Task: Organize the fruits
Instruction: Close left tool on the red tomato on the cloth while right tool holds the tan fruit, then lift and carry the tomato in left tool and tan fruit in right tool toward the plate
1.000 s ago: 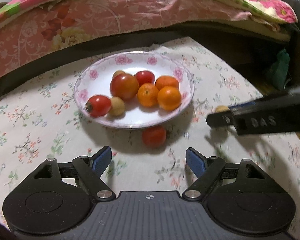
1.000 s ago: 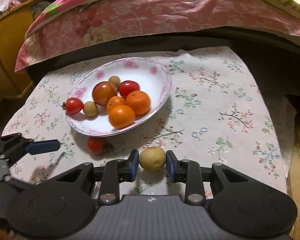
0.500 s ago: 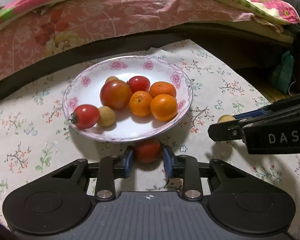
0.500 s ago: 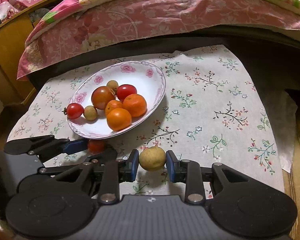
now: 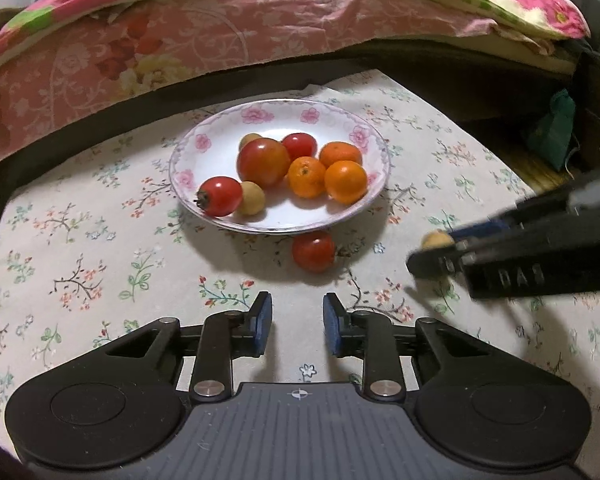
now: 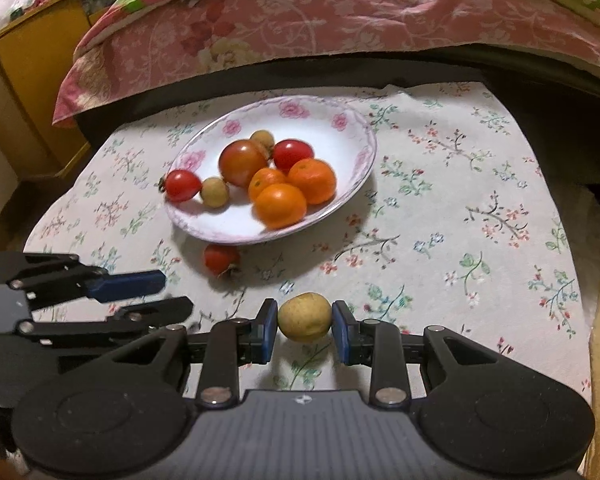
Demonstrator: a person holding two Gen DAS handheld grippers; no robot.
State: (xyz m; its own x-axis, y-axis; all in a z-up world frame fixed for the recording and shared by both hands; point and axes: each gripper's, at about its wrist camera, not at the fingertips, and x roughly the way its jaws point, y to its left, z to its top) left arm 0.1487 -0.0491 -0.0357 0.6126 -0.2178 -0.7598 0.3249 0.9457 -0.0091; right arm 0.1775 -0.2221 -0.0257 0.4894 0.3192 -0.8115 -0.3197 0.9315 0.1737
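Right wrist view alone shows the yellow cabinet [image 6: 24, 92] beside the bed [image 6: 340, 28].

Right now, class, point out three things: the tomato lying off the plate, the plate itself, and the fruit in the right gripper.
loose tomato [image 5: 313, 251], left wrist view, centre of its red skin.
plate [image 5: 256, 115], left wrist view, far flowered rim.
yellowish fruit [image 6: 304, 317], right wrist view, middle of its skin.

The worktop [image 5: 440, 128] is covered by a pale cloth [image 5: 100, 248] printed with small flowers and twigs. A white plate [image 5: 216, 136] with pink roses on its rim is set on the cloth towards the back. A red tomato [image 5: 313, 250] is seen directly on the cloth, just beside the plate's near rim.
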